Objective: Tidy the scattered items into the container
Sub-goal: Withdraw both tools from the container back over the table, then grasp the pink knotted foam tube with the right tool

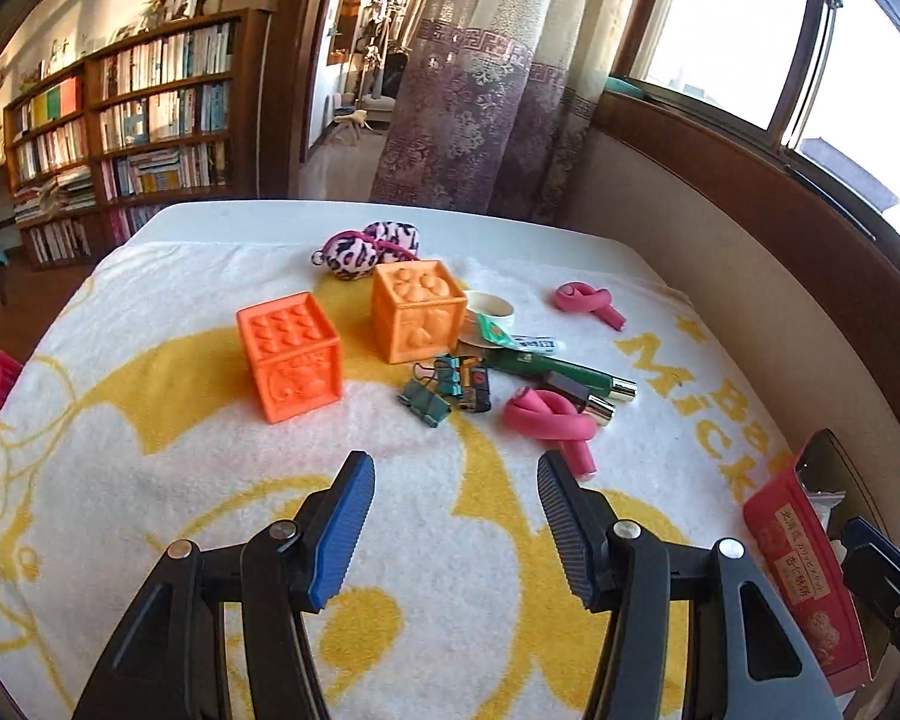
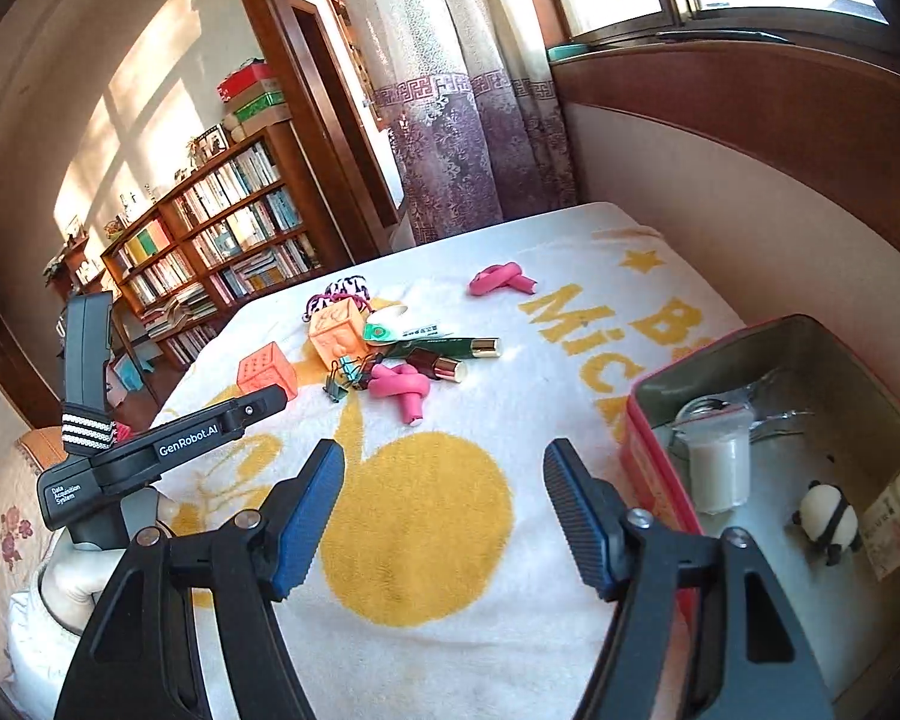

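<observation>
Both jaws apart and empty, left gripper (image 1: 456, 468) short of scattered items (image 1: 450, 372), tin (image 2: 648, 414) beside right gripper (image 2: 444, 459)

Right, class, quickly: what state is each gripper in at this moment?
Left gripper: open, holding nothing, above the towel.
Right gripper: open, holding nothing, beside the tin.

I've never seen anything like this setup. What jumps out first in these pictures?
Two bright orange cubes stand mid-table on a white and yellow towel, beside a clutter of pink foam curlers, binder clips and lipstick tubes. At the towel's right edge sits an open red tin holding a small cup and a toy panda. Both claws, left and right, hover open and empty in front.
</observation>
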`<state>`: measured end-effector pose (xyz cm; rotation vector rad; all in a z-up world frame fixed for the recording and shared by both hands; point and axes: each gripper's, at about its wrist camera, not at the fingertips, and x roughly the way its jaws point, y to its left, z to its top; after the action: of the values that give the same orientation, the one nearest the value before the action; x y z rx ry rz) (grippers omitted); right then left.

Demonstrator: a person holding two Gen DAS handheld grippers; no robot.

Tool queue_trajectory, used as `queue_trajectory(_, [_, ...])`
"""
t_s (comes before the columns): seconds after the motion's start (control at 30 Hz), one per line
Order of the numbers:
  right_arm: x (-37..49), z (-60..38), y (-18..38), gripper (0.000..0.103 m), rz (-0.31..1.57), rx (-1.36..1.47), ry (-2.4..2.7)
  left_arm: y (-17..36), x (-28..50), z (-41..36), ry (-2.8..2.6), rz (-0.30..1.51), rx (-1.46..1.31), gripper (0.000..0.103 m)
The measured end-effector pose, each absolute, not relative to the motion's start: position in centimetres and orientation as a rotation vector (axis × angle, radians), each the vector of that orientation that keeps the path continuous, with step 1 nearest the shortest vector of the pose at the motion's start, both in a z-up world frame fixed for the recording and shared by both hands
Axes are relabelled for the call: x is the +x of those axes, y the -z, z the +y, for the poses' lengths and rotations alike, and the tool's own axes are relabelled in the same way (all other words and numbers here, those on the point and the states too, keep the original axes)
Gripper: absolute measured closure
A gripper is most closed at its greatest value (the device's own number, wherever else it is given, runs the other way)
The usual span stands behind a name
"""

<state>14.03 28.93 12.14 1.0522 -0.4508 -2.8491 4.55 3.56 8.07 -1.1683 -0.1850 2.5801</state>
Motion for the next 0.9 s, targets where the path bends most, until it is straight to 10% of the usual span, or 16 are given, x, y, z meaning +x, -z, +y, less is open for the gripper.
queue_trajectory(0.9, [-2.5, 24.2, -4.2, 0.03, -0.572, 1.445, 2.625, -3.6, 2.2, -2.8, -2.61, -0.355, -1.321, 0.045])
